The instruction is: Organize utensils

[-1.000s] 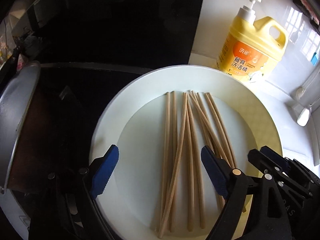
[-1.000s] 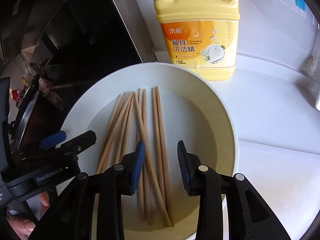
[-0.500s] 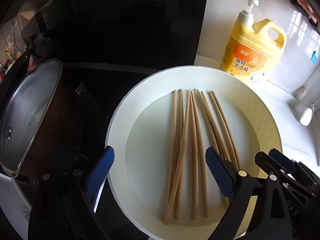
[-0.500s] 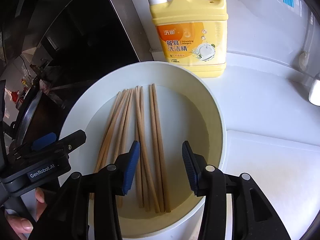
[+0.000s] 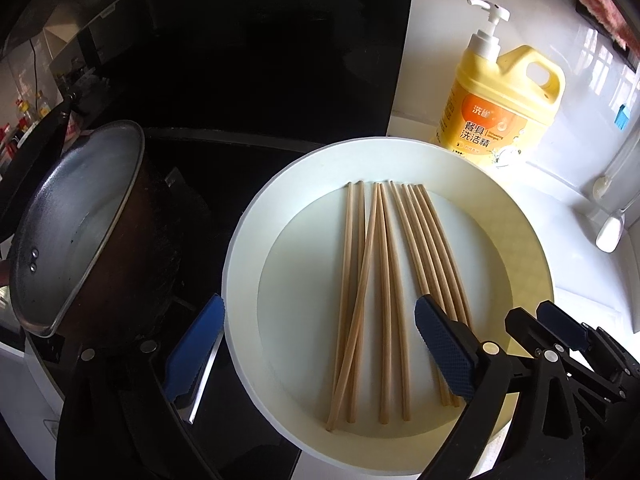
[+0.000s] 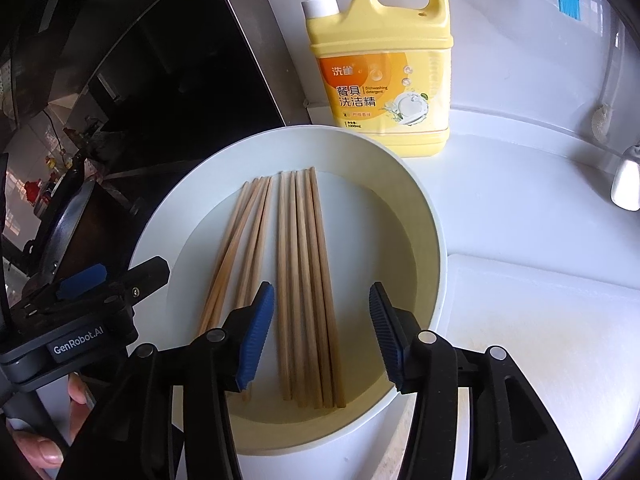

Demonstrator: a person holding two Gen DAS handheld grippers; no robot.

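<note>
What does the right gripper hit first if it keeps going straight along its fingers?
Likely the right-hand group of chopsticks lying in the white plate. The right gripper is open with that group framed between its pads, nothing gripped. Height above them is unclear.

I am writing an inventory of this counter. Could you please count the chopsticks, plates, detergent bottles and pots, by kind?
chopsticks: 8, all lying in the plate
white plate: 1
yellow detergent bottle: 1
metal pot: 1
Total: 11
</note>
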